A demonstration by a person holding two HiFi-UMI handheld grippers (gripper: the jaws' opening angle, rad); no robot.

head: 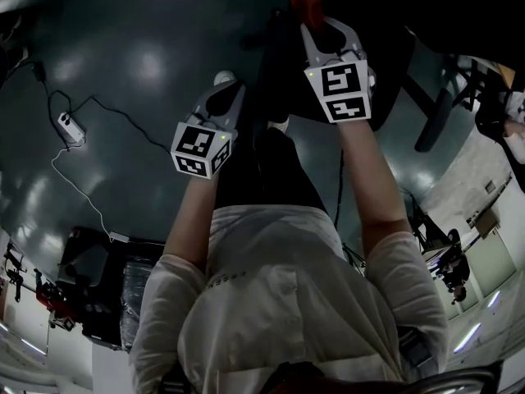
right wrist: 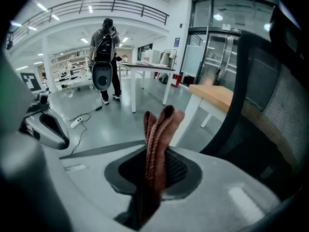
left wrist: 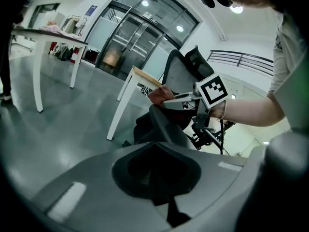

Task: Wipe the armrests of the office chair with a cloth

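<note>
The black office chair [head: 283, 64] stands ahead of me, its mesh back [left wrist: 181, 74] rising behind a dark curved armrest [left wrist: 166, 127]. My right gripper [head: 316, 23] is shut on a folded red-brown cloth [right wrist: 159, 134], which sticks up between its jaws. In the left gripper view the right gripper [left wrist: 186, 98] holds the cloth [left wrist: 157, 94] at the armrest's upper end, apparently touching it. My left gripper [head: 223, 84] hangs lower and to the left, jaws together with nothing in them. The chair's back [right wrist: 270, 95] fills the right side of the right gripper view.
A power strip with its cable [head: 70, 125] lies on the grey floor at left. A wood-topped table [left wrist: 140, 76] stands just behind the chair, a white table [left wrist: 48, 33] farther off. A person with a backpack [right wrist: 104, 57] stands in the distance. Dark equipment [head: 98, 286] sits behind me, left.
</note>
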